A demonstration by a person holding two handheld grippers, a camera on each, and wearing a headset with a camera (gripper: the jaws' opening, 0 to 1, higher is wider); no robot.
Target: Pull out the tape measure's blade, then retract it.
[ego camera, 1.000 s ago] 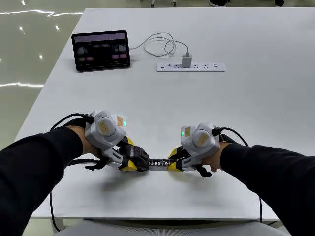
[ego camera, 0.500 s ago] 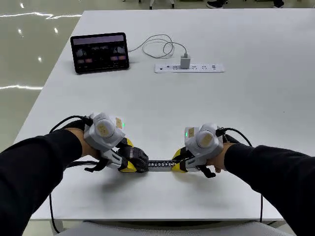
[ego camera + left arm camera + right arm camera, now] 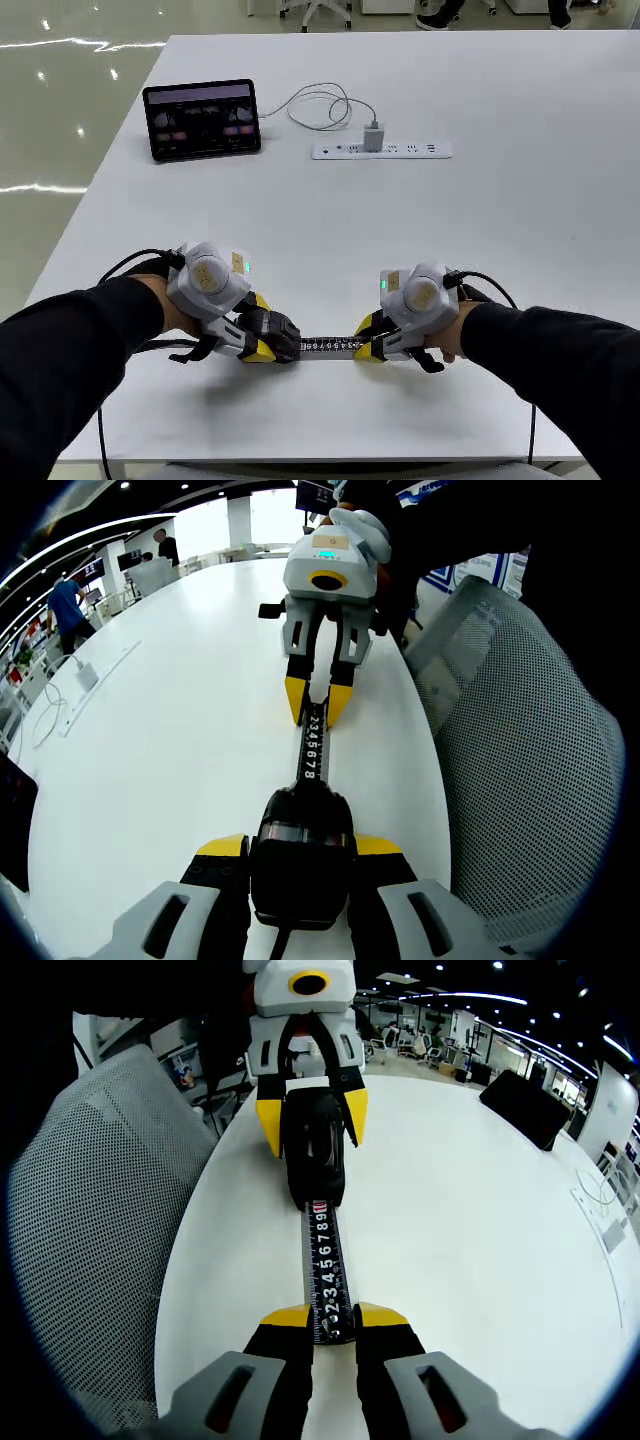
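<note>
Black rubber-cased tape measure (image 3: 278, 335) rests near the white table's (image 3: 450, 220) front edge, clamped by the left gripper (image 3: 300, 846). The right gripper (image 3: 333, 1318) pinches its numbered steel blade (image 3: 320, 1260), longer than a second ago, so extension is under way.

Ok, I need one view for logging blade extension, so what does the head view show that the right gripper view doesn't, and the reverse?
Head view: the grey body of the right tool and both black sleeves. Right gripper view: numerals on the blade, legible up to 9 near the case mouth, and a mesh chair. Both: the left tool shut on the tape measure case, the right tool pinching the blade's end, and the white table.
</note>
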